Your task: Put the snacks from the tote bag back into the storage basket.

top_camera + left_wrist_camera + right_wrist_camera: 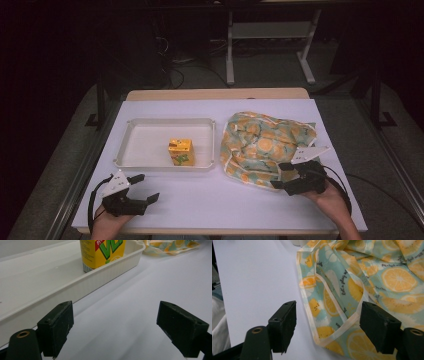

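A yellow drink carton (pixel 181 151) (pixel 102 252) stands upright in a white tray (pixel 145 162) (pixel 62 287) at the table's middle left. A crumpled teal bag printed with orange slices (pixel 265 145) (pixel 367 282) lies to the tray's right. My left gripper (pixel 145 187) (pixel 116 327) is open near the front left edge, over bare table in front of the tray. My right gripper (pixel 281 175) (pixel 328 326) is open at the bag's near edge, its jaws either side of the bag's cream-trimmed hem (pixel 337 333); the right one rests over the cloth.
The table has a white cover (pixel 215 200) with a wooden edge at the back. Beyond it are dark floor, cables and a metal frame (pixel 230 45). Bare table lies between the two grippers.
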The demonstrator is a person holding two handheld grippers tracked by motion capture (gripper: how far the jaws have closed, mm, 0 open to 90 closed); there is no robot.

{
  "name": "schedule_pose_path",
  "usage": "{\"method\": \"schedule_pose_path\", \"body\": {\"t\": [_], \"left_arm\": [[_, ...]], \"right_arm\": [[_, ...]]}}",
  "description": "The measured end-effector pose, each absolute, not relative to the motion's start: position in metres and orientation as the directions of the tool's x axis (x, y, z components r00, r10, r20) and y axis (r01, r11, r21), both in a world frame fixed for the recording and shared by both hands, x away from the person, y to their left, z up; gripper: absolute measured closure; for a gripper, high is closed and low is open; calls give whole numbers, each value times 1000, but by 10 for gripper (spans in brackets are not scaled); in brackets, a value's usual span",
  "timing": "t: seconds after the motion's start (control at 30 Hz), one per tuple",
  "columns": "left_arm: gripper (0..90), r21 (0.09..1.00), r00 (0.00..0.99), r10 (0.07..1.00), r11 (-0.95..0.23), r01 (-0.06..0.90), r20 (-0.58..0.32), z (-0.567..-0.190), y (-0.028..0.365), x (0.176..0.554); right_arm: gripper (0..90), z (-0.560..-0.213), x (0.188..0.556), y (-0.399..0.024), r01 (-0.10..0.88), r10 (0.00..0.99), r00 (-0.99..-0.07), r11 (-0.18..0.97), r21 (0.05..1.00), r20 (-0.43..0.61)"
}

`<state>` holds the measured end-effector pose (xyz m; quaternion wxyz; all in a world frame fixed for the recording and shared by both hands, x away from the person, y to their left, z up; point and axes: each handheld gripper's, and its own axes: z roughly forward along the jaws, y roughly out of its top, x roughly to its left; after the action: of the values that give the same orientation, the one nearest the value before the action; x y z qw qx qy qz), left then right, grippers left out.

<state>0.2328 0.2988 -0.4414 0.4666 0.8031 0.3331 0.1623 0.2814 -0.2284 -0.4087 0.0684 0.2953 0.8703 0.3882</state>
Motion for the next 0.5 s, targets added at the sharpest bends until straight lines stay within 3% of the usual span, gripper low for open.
{"method": "schedule_pose_path", "body": {"t": [0.5], "left_arm": [[138, 861, 731, 681, -345, 374, -45, -440, 299, 232]], "right_arm": [[285, -415, 262, -238, 469, 597, -796, 501, 728, 102]]}}
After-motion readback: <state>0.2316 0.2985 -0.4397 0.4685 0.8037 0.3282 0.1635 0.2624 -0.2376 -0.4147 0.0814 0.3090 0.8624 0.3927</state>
